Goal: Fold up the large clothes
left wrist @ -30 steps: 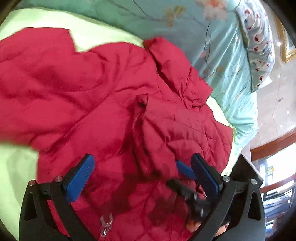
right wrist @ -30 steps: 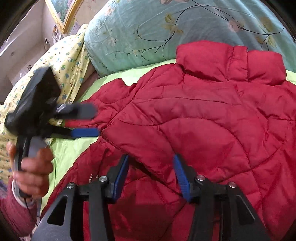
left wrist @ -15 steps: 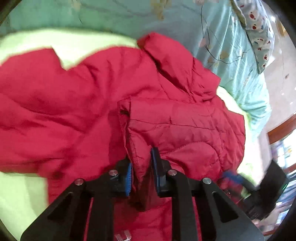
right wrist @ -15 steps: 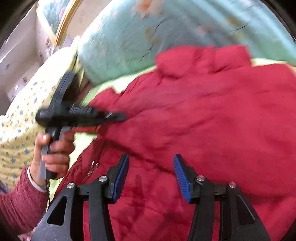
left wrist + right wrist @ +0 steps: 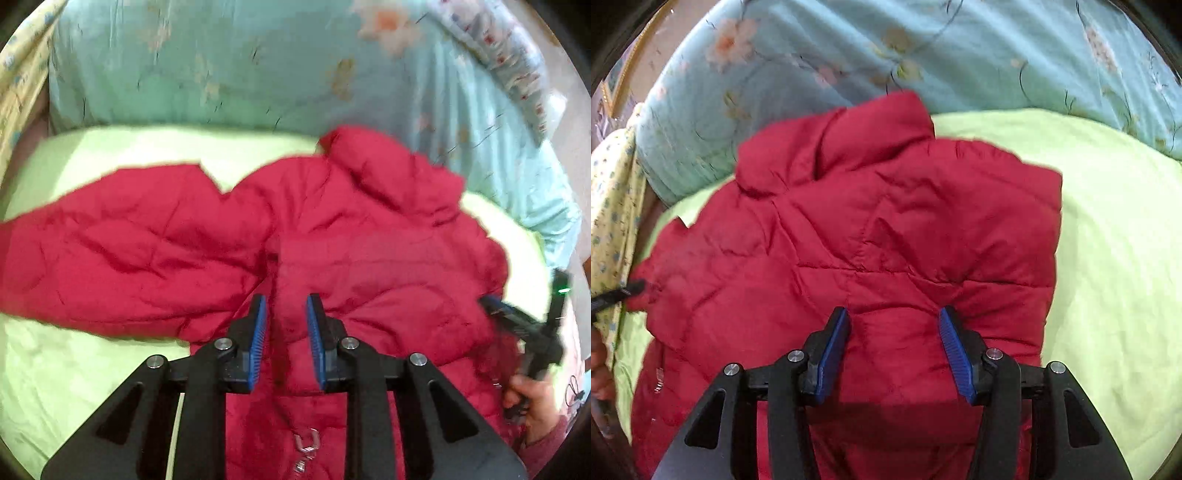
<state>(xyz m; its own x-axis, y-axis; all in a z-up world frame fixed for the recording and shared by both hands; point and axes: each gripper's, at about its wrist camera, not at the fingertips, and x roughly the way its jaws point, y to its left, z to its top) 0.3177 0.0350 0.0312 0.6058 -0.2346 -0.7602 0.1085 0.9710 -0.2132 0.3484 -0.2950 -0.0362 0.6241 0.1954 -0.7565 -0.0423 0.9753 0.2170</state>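
left wrist view: red quilted puffer jacket [image 5: 332, 236] spread over a pale green bedsheet [image 5: 74, 354], collar toward a pale blue floral duvet [image 5: 258, 66]; one sleeve stretched out flat to the left, the other side doubled inward over the body; left gripper [image 5: 284, 332] with blue ribbed pads [image 5: 258, 332] narrowly parted around a raised ridge of that folded-over sleeve, jaws opening slightly at this moment; fabric between them, but contact with both pads hard to confirm through the blur, so grip looks loose at best; metal zipper pull [image 5: 304, 446] dangling low near the hem.

right wrist view: right gripper [image 5: 894, 347] half spread, released, poised above the jacket's back near its right folded edge, nothing pinched; tip of the other tool just visible at the far left edge beside a yellow dotted cloth [image 5: 613, 206].

judged risks: slippery padded nylon sliding out of the loosening left jaws, letting the sleeve spring back and undo the fold; thick filling resisting a crease, so the folded side may puff open once freed; pulling on the sleeve alone may drag the whole jacket across the sheet and skew it; right gripper closing low could catch the sheet along with the jacket; dangling zipper pull may snag.
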